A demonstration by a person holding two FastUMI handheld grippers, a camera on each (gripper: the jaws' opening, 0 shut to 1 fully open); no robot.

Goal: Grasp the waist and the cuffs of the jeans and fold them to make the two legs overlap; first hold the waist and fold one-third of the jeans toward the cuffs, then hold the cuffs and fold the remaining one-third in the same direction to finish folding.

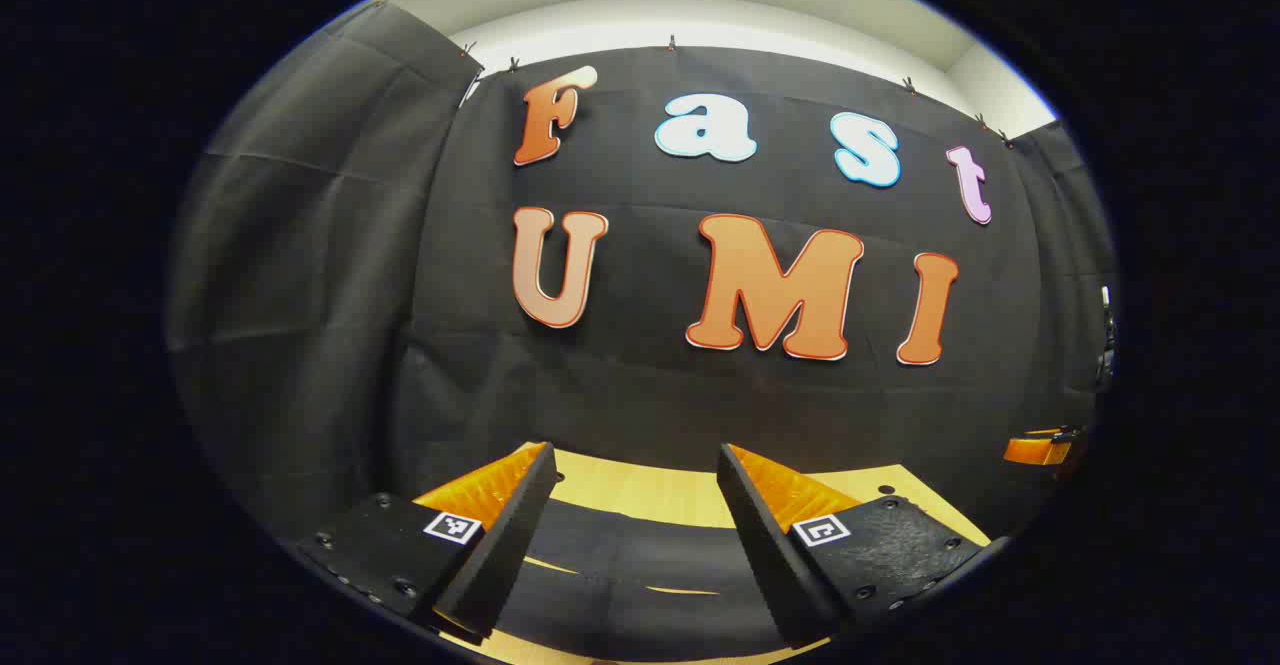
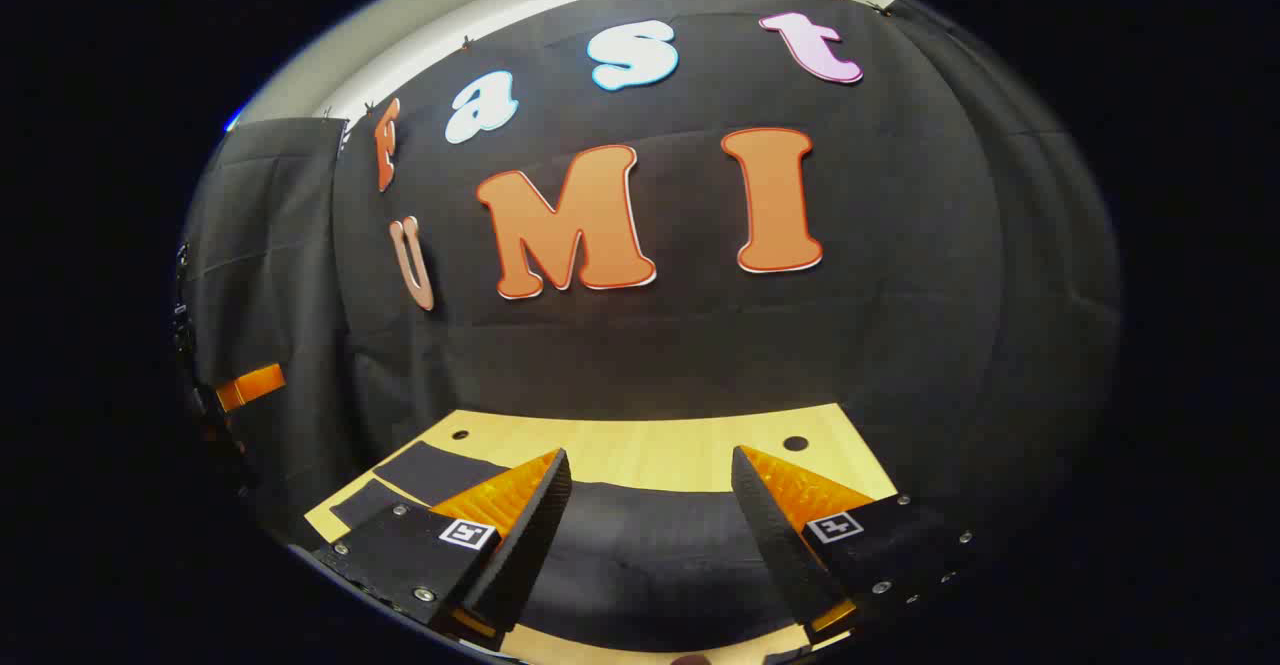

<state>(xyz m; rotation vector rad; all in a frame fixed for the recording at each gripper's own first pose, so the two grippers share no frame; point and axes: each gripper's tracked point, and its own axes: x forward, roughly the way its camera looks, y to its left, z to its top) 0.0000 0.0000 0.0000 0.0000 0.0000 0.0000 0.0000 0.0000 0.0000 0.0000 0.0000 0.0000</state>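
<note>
Dark jeans (image 1: 630, 555) lie flat on the wooden table (image 1: 640, 490) at lower centre beneath the spread, empty left gripper (image 1: 632, 465); the right gripper (image 2: 650, 470), likewise spread, hovers over jeans with two separate legs at lower left.

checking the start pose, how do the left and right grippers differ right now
The left gripper looks along the dark jeans where pale slits of table show through the cloth; the right gripper looks over one unbroken dark stretch of the jeans. Beyond the right gripper the wooden table shows a wider bare band than beyond the left. Shared: both are open, above the jeans, holding nothing, facing the booth wall.
</note>
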